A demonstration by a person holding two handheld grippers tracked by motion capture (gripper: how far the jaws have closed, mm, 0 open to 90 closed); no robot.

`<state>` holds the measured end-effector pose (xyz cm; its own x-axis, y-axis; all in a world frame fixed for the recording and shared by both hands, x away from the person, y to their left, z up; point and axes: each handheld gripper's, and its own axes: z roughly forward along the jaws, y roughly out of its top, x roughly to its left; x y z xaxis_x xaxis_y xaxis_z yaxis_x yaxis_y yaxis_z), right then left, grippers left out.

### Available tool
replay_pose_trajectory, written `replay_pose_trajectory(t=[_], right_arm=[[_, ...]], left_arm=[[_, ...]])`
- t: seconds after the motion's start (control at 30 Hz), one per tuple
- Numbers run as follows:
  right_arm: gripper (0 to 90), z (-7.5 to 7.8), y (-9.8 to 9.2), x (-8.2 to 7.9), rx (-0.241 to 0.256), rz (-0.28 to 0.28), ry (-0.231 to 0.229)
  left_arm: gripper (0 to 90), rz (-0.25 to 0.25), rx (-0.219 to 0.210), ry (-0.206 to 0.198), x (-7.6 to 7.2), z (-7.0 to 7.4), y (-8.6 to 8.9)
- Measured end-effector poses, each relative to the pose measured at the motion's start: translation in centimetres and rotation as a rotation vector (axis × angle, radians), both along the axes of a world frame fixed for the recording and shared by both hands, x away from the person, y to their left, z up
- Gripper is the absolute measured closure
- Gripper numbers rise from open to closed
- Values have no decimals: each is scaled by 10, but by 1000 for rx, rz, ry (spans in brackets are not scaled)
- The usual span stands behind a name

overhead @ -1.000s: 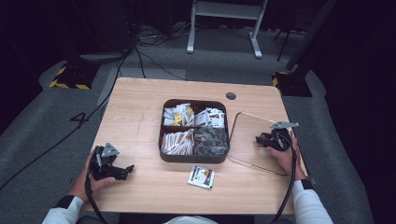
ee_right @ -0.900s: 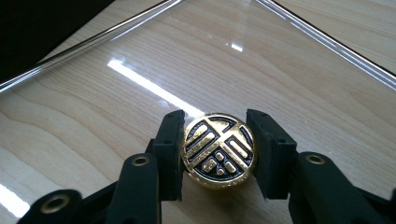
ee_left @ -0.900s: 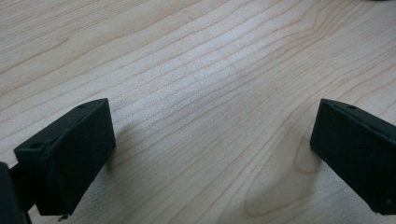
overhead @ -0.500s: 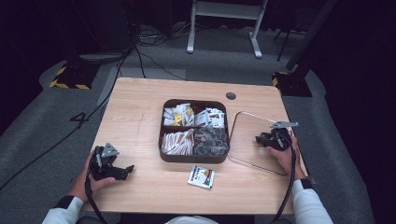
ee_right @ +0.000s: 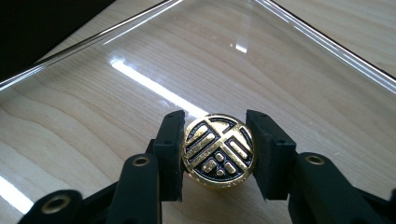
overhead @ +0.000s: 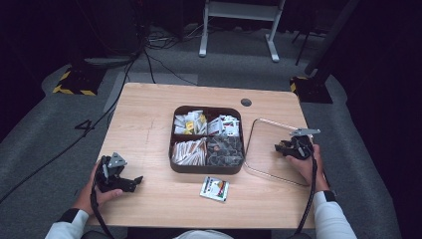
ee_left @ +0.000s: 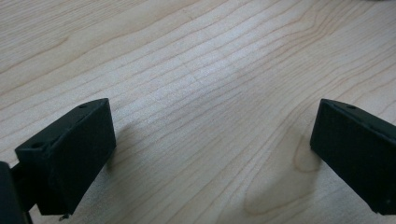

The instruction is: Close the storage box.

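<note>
Right gripper pinches a round gold-and-black knob, one jaw on each side of it, jaws pressed against its rim. The knob sits on a clear glass lid that lies flat on the wooden table. In the high view the right gripper is over the middle of the clear lid, at the right side of the table, held by the person's right hand. The lid lies just beside the right wall of a dark brown compartment tray, whether touching cannot tell. The tray has four sections holding packets and sachets: white and yellow ones at the back left, white and red ones at the back right, tan sticks at the front left, dark packets at the front right. A single white packet lies on the table just in front of the tray.

Left gripper rests near the front left edge of the table in the left hand, well apart from the tray. In the left gripper view its jaws are spread wide over bare wood, nothing between them.
</note>
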<state>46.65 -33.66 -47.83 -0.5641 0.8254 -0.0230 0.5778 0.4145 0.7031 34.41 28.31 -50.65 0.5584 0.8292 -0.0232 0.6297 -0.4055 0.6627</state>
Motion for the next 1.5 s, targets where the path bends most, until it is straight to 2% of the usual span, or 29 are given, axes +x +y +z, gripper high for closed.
replay_pose_trajectory(t=[0.27, 0.53, 1.03, 1.2, 1.5], right_arm=[[599, 13, -4, -5, 15, -6, -33], [599, 33, -11, -10, 29, -22, -80], [599, 58, -2, -12, 25, -4, -115], [599, 65, 0, -14, 39, -5, -126], [599, 75, 11, -16, 41, 27, -141]], left_arm=[[4, 2, 0, 0, 0, 0, 0], [5, 3, -1, 0, 0, 0, 0], [4, 3, -1, 0, 0, 0, 0], [5, 3, 0, 0, 0, 0, 0], [5, 3, -1, 0, 0, 0, 0]])
